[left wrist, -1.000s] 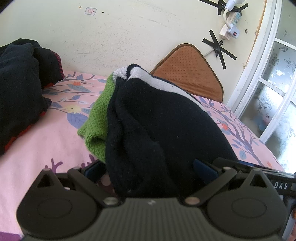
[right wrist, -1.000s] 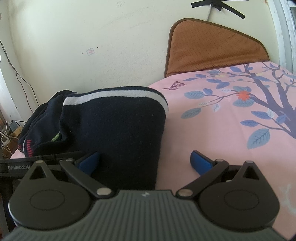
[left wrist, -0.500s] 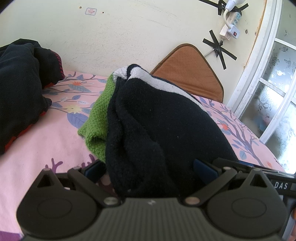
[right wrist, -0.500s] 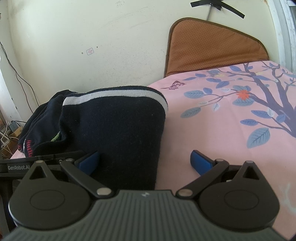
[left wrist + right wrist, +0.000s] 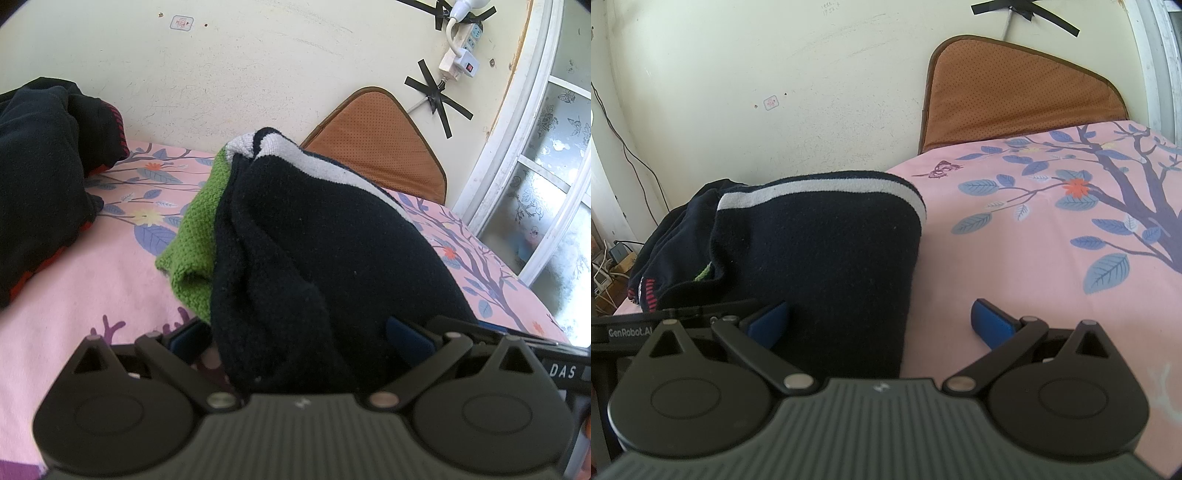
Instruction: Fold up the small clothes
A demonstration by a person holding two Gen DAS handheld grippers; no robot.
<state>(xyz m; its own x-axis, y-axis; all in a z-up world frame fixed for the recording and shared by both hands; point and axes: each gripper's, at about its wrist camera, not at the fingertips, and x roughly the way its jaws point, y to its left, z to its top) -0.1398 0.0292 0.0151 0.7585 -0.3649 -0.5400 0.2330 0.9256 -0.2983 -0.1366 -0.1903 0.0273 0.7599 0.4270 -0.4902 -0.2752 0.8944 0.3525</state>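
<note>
Left claw (image 5: 299, 338): spread wide, with the blue pads set on either side of a bunched navy garment (image 5: 332, 258); cloth is seen between the pads, but no pinch is shown.
Right claw (image 5: 881, 319): spread wide as well; the left pad (image 5: 768, 319) is seen against the navy garment (image 5: 820, 266), the right pad (image 5: 991, 326) over bare sheet.
Navy garment: found on the bed, heaped in front of both claws; a white stripe (image 5: 812, 188) is carried along its far edge.
Green knit (image 5: 192, 236): tucked under and beside the navy garment, on its left in the left wrist view; perhaps part of the same piece, though this cannot be told.
Dark pile (image 5: 40, 177): laid at the left of the bed, apart from the navy garment; red trim is shown on it.
Bed sheet (image 5: 1052, 240): pink, printed with blue leaves and branches.
Brown cushion (image 5: 1015, 96): leaned against the wall at the head of the bed.
Power strip (image 5: 461, 48): hung on the wall by the window (image 5: 546, 177).
</note>
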